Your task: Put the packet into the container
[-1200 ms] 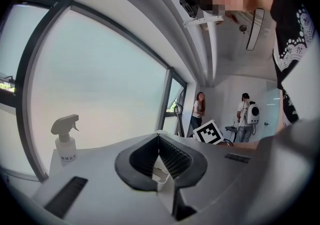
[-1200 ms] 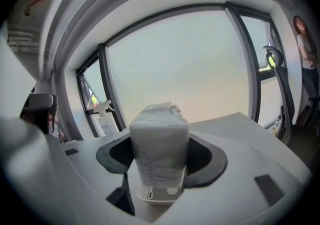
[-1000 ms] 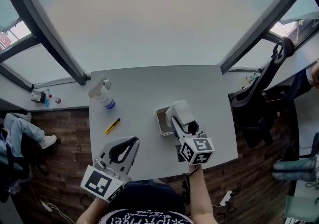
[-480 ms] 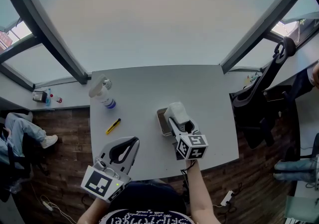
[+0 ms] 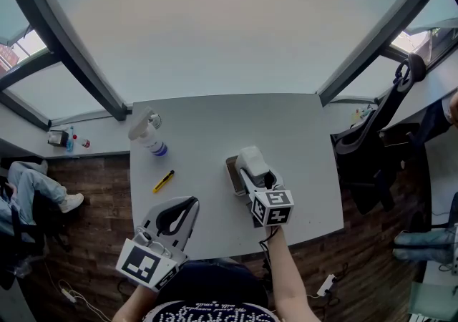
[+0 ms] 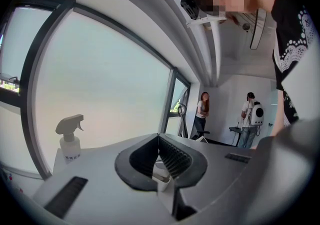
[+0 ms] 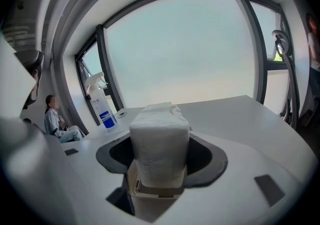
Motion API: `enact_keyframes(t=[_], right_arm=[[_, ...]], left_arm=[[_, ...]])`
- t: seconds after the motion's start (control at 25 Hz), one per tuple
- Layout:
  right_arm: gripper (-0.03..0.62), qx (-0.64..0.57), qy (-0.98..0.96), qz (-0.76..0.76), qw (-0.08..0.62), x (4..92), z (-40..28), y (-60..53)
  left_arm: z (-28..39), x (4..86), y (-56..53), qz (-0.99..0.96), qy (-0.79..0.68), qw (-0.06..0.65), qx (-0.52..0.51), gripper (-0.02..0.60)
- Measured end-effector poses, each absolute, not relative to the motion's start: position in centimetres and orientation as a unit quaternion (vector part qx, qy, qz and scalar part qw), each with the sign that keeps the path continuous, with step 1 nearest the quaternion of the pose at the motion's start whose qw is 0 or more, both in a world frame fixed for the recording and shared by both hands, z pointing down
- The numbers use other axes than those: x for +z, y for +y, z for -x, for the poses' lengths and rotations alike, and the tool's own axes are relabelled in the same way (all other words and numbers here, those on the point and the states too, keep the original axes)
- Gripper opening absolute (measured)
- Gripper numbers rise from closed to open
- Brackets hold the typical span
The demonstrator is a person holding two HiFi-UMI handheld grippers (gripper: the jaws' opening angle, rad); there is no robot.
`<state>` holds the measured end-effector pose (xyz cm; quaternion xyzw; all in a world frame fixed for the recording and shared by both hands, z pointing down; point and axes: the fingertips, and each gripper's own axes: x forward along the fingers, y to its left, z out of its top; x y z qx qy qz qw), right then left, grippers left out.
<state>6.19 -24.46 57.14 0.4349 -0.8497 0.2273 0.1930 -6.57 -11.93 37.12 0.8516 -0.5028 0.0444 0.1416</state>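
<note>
— Where is the packet sitting?
— The right gripper (image 5: 252,174) is clamping the white packet (image 5: 250,158) by its sides. The packet is standing upright, its lower end meeting the mouth of the container (image 5: 232,172) on the table (image 5: 215,116). I cannot tell how deep it is reaching.
— And the other tool?
— The left gripper (image 6: 159,142) is hovering at the table's near edge, jaws pressed together and gripping nothing. A spray bottle (image 5: 147,136) is standing at the far left corner, and a yellow cutter (image 5: 162,182) is lying left of the container.

White soft-wrapped packet (image 7: 159,139) held upright over container (image 5: 232,172); container small, open, rectangular, grey-brown.
</note>
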Motion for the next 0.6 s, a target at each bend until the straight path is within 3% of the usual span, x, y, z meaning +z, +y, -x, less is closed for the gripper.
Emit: enact_keyframes(t=[0.6], right_arm=[[0.282, 0.268, -0.829, -0.436, 0.223, 57.62, -5.96, -24.14]], left_arm=[[6.59, 37.20, -11.92, -0.851, -0.502, 0.144, 0.044, 0.008]])
